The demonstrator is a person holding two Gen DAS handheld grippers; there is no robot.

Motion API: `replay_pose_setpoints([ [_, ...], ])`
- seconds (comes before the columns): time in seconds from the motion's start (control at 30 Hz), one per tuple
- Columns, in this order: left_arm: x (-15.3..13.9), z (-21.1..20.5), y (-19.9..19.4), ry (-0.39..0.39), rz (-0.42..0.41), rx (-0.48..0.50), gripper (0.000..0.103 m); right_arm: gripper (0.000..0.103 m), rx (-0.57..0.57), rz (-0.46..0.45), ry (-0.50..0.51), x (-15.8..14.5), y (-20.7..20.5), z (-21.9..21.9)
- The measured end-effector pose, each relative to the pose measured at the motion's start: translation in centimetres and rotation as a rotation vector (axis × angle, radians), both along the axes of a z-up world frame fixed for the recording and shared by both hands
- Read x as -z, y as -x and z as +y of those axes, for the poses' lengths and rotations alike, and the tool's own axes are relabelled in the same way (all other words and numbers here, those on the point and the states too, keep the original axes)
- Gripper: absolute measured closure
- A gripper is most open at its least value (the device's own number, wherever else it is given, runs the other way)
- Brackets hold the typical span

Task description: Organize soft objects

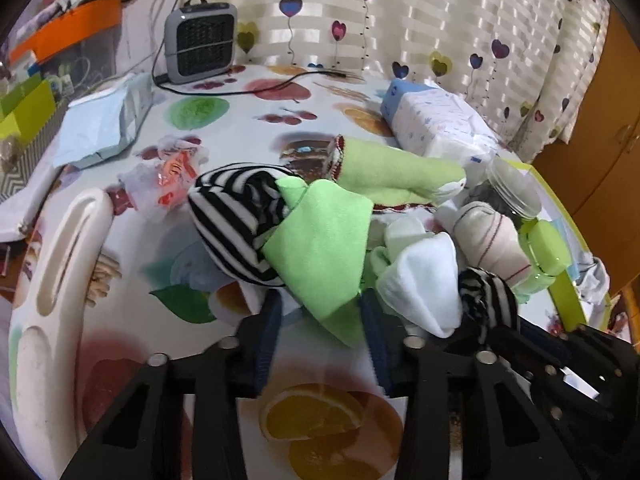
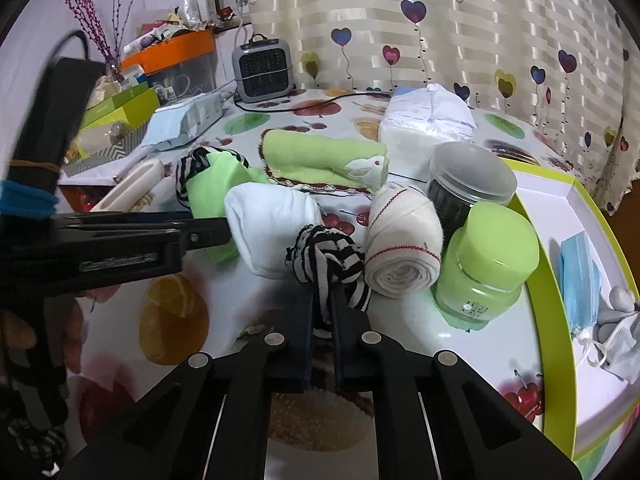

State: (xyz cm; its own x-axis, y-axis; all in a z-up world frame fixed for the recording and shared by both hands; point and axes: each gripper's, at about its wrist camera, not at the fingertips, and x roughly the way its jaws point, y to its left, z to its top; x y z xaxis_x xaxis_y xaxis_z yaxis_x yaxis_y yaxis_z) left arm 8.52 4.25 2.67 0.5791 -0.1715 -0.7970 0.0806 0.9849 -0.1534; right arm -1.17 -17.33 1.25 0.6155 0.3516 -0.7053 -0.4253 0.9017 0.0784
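Note:
My left gripper [image 1: 320, 304] is open around the lower corner of a bright green cloth [image 1: 320, 240]; the cloth lies against a black-and-white striped sock ball [image 1: 236, 220]. My right gripper [image 2: 322, 300] is shut on a second striped sock ball [image 2: 328, 256], which also shows in the left wrist view [image 1: 486, 300]. A white sock [image 2: 272, 224] lies between the two grippers. A rolled cream bandage [image 2: 404, 240] and a rolled green towel [image 2: 324, 160] lie behind. The left gripper shows from the side in the right wrist view [image 2: 208, 236].
A green-rimmed white box [image 2: 548, 248] at right holds a blue face mask [image 2: 580, 276]. A green-lidded jar [image 2: 488, 264] and a dark jar [image 2: 468, 184] stand beside it. A tissue pack [image 2: 424, 120], grey heater [image 2: 262, 70], white tray [image 1: 52, 280] and clutter sit around the fruit-print table.

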Motion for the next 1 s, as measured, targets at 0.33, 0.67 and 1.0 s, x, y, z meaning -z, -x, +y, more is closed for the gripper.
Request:
replay_pose_setpoints([
  [0.33, -0.2, 0.8, 1.7, 0.011, -0.014, 0.016, 0.094, 0.095, -0.03, 0.001, 0.006, 0.0, 1.4, -0.4],
  [0.67, -0.2, 1.0, 5.2, -0.005, -0.01, 0.069, 0.095, 0.095, -0.029, 0.0, 0.014, 0.1, 2.7, -1.5],
  [1.0, -1.8, 2.7, 3.1, 0.084, -0.041, -0.002, 0.065, 0.095, -0.019, 0.013, 0.045, 0.6, 2.8, -2.0],
])
